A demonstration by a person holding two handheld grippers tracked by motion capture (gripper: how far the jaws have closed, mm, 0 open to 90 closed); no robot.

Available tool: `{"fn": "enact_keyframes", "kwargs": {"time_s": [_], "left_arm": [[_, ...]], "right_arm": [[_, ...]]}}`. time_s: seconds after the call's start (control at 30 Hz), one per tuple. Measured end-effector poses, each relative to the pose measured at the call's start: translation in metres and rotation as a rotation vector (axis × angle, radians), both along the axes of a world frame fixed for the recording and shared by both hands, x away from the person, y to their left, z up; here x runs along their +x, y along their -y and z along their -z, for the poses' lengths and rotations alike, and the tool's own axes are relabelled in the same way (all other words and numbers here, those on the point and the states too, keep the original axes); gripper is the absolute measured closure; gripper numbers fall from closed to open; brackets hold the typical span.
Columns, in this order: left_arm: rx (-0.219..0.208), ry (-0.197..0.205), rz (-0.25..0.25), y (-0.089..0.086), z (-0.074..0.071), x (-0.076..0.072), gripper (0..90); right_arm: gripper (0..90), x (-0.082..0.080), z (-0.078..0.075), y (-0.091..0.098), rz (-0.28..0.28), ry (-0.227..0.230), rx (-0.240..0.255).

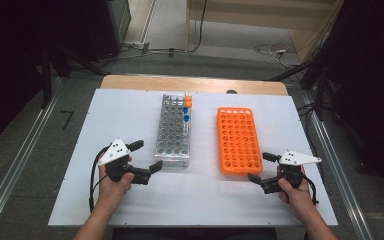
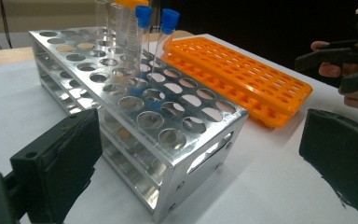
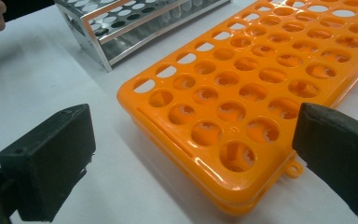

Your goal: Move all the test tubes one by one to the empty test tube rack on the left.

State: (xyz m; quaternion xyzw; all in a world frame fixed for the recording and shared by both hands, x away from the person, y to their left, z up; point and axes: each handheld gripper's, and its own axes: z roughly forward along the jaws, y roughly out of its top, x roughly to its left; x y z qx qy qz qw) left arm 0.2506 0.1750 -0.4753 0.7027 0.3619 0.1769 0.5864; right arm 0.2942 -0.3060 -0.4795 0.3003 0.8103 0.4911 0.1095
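Both grippers are hovering with fingers spread wide and empty: left gripper [image 1: 147, 156] just beside the metal rack [image 1: 174, 131], right gripper [image 1: 261, 166] just beyond it by the orange rack [image 1: 238, 139]. I am judging the capped tubes [image 1: 186, 111] at the metal rack's far end risk tipping if nudged. White bench [image 1: 130, 107], grey floor [image 1: 25, 165], cables behind.

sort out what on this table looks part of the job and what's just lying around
Likely the job:
metal tube rack
capped tubes standing in it
orange tube rack
left gripper and right gripper, both open

Just about:
cables on the floor beyond the table
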Motion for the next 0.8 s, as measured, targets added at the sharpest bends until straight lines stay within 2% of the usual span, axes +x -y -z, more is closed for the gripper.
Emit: {"fn": "enact_keyframes", "kwargs": {"time_s": [0.1, 0.23, 0.47, 0.6, 0.8], "left_arm": [[-0.009, -0.004, -0.008, -0.006, 0.004, -0.004, 0.0], [0.003, -0.007, -0.033, -0.016, 0.008, -0.009, 0.0], [0.001, -0.013, -0.046, -0.025, 0.011, -0.013, 0.0], [-0.002, -0.018, -0.051, -0.03, 0.013, -0.018, 0.0], [-0.003, -0.019, -0.058, -0.039, 0.015, -0.025, 0.0]], "right_arm": [[0.0, 0.001, 0.0, 0.002, 0.007, 0.001, 0.004], [0.0, -0.001, 0.002, 0.008, 0.016, 0.014, 0.001], [0.0, -0.004, 0.003, 0.021, 0.037, 0.016, 0.015], [0.0, -0.006, 0.006, 0.037, 0.072, 0.013, 0.019], [0.0, -0.004, 0.007, 0.047, 0.105, 0.008, 0.032]]}}
